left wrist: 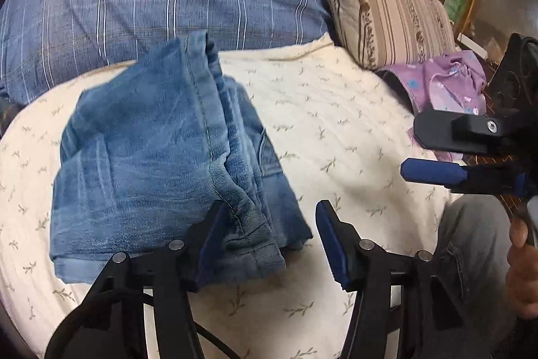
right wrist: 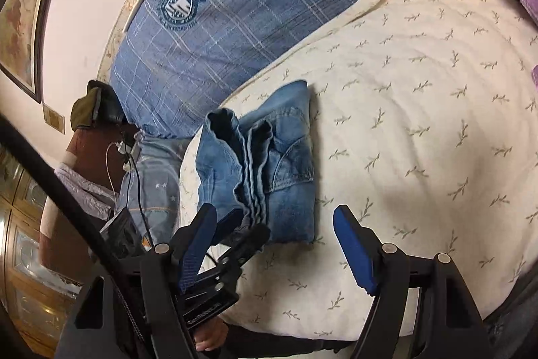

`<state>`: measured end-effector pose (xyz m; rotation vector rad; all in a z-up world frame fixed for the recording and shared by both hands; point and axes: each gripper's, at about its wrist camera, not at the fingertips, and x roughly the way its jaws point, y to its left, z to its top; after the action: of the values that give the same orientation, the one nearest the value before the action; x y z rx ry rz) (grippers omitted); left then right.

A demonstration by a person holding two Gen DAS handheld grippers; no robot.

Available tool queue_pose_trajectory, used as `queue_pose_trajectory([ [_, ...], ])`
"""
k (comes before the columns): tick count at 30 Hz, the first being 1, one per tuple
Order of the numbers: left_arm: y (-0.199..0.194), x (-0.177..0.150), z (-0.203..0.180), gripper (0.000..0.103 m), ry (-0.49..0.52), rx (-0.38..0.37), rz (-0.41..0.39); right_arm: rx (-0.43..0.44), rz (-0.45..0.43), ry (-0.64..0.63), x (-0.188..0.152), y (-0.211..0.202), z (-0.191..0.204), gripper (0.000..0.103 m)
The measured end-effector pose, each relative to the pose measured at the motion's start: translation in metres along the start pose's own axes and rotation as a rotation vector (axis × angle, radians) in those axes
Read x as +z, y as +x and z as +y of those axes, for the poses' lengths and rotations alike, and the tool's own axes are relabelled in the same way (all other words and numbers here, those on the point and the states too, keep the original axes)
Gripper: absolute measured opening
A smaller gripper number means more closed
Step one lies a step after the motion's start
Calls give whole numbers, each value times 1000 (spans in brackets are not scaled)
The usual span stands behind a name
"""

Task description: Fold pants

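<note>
- Jeans (left wrist: 161,164) are lying folded in a bundle on the cream bedspread (left wrist: 336,110).
- Left gripper (left wrist: 265,244) is standing spread beside the hem; right gripper (right wrist: 279,244) is hovering spread, holding nothing.
- Folding appears nearly finished; next move likely calls for squaring the loose edges.

black gripper frames (left wrist: 269,244), blue ribbed pads, silver pivot screws, black cable, bare hand (left wrist: 523,268).

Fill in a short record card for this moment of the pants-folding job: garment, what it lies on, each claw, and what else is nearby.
garment: jeans, folded into a compact bundle
surface: cream leaf-print quilt
left claw: open, jeans edge between its fingers, no grip
right claw: open, above the quilt beside the jeans
behind: blue striped pillow, tan striped pillow
at side: purple cloth
</note>
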<state>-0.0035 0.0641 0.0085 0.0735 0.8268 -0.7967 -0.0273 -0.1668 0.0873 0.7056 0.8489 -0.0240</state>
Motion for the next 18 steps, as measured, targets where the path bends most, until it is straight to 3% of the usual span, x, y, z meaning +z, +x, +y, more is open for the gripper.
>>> queue_pose_trajectory([
  [4,-5,-1,-1,54,18,2,0,-8,32,-8,-5,11,2,74],
  [7,11,16,-14,55,25,-17,-2,-18,44,-13,-6,15,2,74],
  [12,3,16,-17,55,24,-103,-14,-22,39,12,-2,19,-4,74],
  [15,-10,15,-10,54,-13,-198,-28,-25,38,20,0,26,-7,74],
  [18,-22,20,1,54,-64,-237,-56,-22,45,31,2,34,-11,77],
])
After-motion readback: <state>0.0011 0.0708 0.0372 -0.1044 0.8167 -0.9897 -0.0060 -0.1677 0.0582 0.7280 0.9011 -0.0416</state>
